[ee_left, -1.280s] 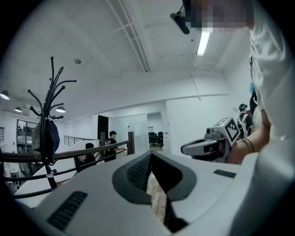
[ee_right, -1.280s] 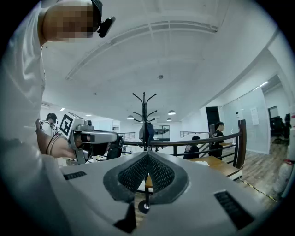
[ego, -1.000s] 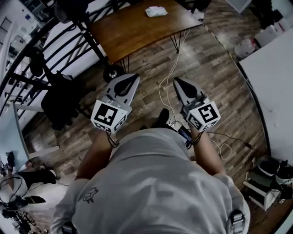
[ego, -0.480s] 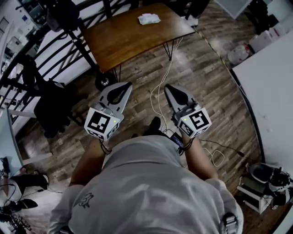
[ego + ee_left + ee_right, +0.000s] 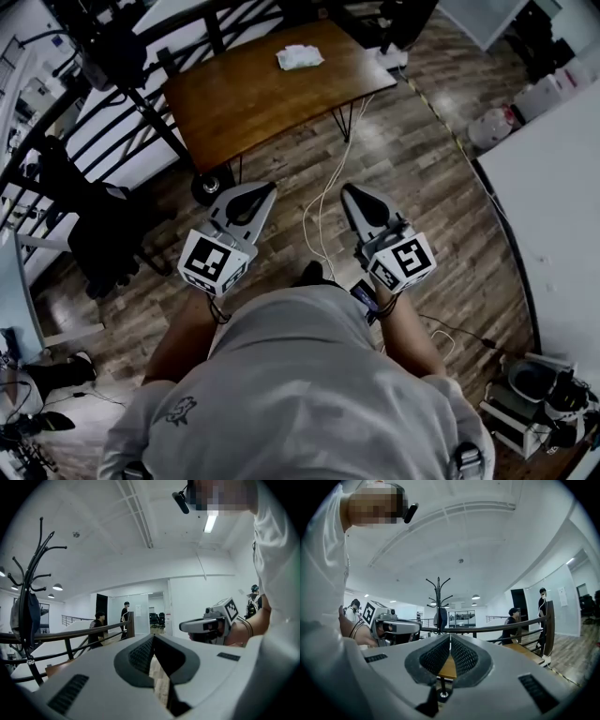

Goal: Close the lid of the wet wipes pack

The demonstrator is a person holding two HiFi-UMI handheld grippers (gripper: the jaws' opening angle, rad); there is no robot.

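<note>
Wet wipes pack: lies near the far edge of the wooden table, well apart from both grippers; lid state too small to tell. Left gripper, right gripper: jaws together, nothing held. Step, as judged: approach. Next move: reach the table and bring a gripper onto the lid.

wet wipes pack on table
</note>
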